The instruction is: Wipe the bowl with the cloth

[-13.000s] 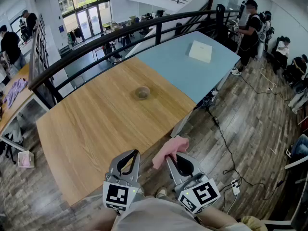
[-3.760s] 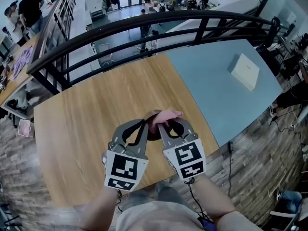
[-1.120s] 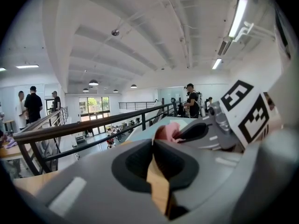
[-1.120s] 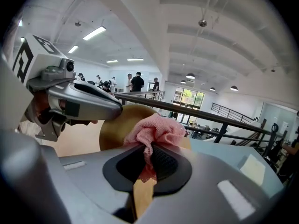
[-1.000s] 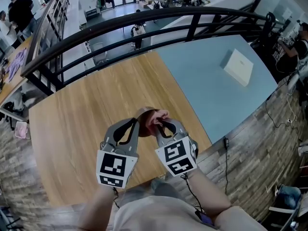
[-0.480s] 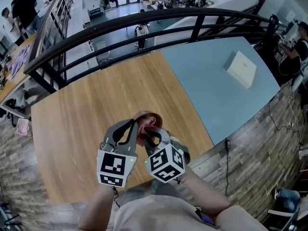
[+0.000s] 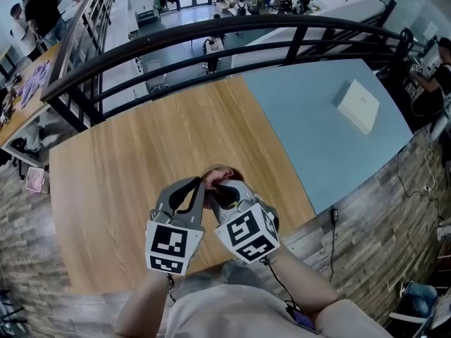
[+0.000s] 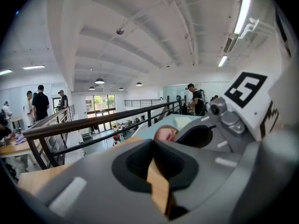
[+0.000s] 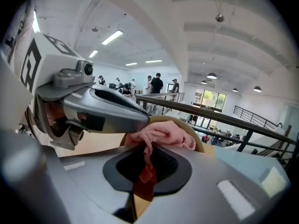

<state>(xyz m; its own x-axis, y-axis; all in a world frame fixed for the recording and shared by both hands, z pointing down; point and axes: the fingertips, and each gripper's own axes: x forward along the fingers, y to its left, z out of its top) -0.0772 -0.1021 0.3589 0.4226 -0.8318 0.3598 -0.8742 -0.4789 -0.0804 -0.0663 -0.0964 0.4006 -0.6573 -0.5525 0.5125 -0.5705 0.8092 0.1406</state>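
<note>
My right gripper [image 9: 147, 161] is clamped on a fold of the pink cloth [image 9: 161, 135]. The rest of the cloth is bunched just ahead of the jaws, inside the small tan bowl [image 9: 202, 141]. The bowl is directly in front of both grippers, over the wooden table [image 7: 141, 160].

My left gripper [image 8: 153, 146] is close beside the right one. Its jaws are drawn together with nothing visible between them, and the tips are right at the bowl's near rim. It seems to be bracing that edge rather than pinching it.

The cloth looks light and limp, so it will fold and drag instead of pushing. It is best held by a thick gather, as now, with plenty left loose beyond the jaws to sweep the inside wall.

The bowl looks stiff, thin-walled and light, possibly wood. I judge it likely to skate across the smooth tabletop or tip under a sideways wipe. The rim is the one place narrow enough for jaws to take, and it wants only a gentle squeeze.
</note>
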